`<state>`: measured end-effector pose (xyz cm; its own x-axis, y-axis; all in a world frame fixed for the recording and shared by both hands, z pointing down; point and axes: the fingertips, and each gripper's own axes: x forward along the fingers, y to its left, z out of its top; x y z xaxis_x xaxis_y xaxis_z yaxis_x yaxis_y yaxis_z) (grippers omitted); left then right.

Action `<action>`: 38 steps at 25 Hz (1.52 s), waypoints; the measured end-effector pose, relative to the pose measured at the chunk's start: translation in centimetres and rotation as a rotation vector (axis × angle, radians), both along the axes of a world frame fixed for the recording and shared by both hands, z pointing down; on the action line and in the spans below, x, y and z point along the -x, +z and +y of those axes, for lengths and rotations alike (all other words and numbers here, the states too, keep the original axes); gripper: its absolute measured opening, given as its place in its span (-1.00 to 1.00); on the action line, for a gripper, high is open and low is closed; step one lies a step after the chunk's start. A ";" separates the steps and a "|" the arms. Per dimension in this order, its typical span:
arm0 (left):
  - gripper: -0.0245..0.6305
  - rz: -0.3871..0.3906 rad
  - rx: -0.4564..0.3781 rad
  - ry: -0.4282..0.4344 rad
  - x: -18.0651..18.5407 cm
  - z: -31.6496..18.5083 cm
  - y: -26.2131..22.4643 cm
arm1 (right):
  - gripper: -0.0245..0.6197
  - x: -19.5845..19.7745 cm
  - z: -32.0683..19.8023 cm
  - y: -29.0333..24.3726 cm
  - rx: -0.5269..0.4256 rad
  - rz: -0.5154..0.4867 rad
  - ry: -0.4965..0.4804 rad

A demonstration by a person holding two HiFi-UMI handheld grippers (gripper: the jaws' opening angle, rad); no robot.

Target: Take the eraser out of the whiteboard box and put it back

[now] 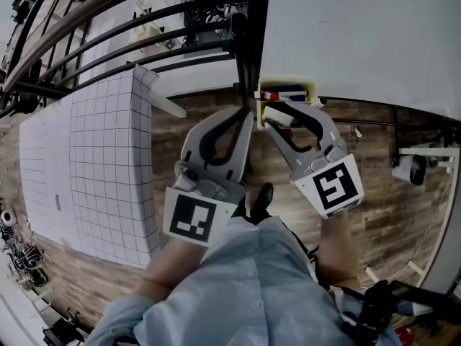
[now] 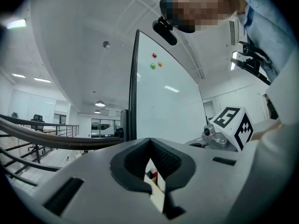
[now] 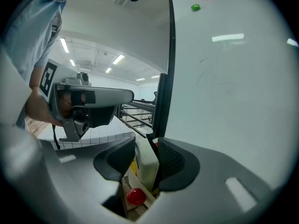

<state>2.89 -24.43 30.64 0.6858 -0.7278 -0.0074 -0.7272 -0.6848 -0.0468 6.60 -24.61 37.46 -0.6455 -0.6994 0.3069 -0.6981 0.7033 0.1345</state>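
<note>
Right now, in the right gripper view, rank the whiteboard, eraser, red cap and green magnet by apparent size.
1. whiteboard
2. eraser
3. red cap
4. green magnet, though the cap's nearness to the camera leaves these last two unsure.

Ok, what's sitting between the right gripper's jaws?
The cream eraser, upright above the whiteboard box, with a gap on one side; the right gripper view shows it.
</note>
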 end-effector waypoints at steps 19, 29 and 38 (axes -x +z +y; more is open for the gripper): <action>-0.93 0.020 -0.117 -0.010 -1.0 4.6 -4.9 | -0.84 -3.0 4.2 -9.1 -0.155 -0.187 0.088; -0.93 0.033 -0.169 -0.018 -1.6 7.2 -6.9 | -0.92 -5.0 6.5 -12.9 -0.253 -0.226 0.158; -0.93 0.031 -0.176 -0.018 -1.8 7.7 -7.0 | -0.92 -5.5 6.9 -13.4 -0.272 -0.229 0.176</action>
